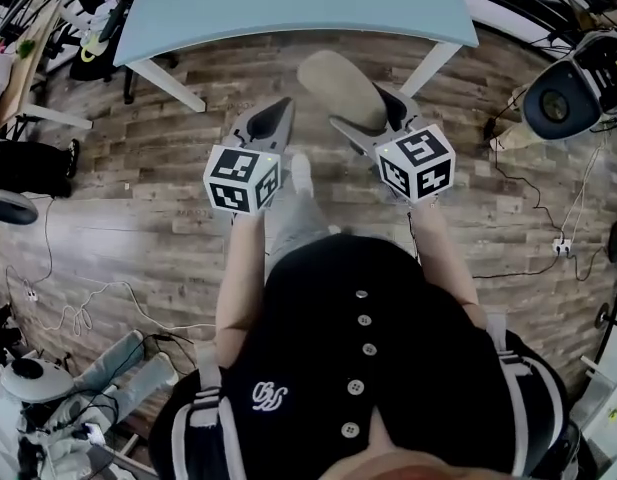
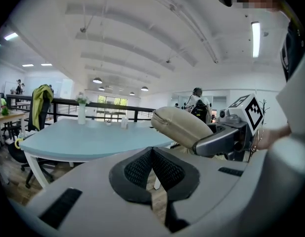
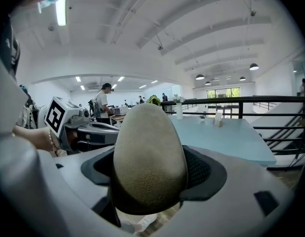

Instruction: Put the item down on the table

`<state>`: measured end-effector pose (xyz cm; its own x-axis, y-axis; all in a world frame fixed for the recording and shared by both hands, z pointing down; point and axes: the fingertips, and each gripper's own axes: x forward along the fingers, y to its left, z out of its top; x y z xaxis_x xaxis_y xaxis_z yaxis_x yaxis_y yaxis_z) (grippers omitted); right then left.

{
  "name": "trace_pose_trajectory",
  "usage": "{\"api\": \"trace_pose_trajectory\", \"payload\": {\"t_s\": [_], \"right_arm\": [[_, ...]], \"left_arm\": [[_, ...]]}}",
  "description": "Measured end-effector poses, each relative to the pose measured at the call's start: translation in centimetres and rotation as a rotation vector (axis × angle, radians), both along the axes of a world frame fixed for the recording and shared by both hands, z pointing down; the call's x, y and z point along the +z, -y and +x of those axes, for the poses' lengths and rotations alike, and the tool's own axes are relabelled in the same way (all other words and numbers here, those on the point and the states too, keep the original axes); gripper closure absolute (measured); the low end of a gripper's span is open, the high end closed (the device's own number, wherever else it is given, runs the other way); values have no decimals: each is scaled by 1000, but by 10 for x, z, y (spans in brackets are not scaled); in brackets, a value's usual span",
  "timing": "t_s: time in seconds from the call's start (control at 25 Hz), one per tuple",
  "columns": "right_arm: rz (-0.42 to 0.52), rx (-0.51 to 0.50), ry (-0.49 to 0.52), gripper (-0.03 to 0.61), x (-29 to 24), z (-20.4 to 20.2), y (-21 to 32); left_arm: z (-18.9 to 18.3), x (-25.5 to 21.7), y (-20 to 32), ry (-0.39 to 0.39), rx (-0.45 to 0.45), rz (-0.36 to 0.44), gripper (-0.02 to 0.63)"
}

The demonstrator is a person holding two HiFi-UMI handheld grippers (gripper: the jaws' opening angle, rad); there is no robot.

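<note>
The left gripper (image 1: 273, 118) has its jaws pressed together on nothing, over the floor (image 1: 138, 168) short of the table's (image 1: 288, 3) near edge. Just to its right, the right gripper (image 1: 376, 118) is clamped on the tan oval item (image 1: 340, 88). The item's long axis runs out ahead of the jaws toward that edge. It is not yet above the tabletop, so the right hand likely has to carry it forward.
</note>
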<state>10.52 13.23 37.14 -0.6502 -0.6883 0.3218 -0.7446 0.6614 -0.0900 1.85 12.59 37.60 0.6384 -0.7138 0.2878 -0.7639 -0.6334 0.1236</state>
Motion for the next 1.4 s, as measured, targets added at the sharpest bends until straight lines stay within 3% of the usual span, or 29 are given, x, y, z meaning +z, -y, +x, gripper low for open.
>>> {"api": "trace_pose_trajectory", "payload": {"t_s": [0.32, 0.6, 0.76, 1.08, 1.4], "right_arm": [[-14, 14, -3, 184, 6, -35, 110], [25, 63, 9, 184, -5, -43, 189], [21, 95, 15, 184, -6, -57, 229], [-44, 89, 8, 184, 13, -60, 261], [-75, 43, 23, 184, 26, -78, 317]], "left_arm": [[-33, -7, 117, -50, 30, 9, 612], [-37, -23, 194, -30, 80, 58, 612], [-50, -21, 235, -30, 108, 47, 612], [-50, -2, 266, -32, 129, -11, 612], [-73, 10, 314, -27, 79, -42, 612]]}}
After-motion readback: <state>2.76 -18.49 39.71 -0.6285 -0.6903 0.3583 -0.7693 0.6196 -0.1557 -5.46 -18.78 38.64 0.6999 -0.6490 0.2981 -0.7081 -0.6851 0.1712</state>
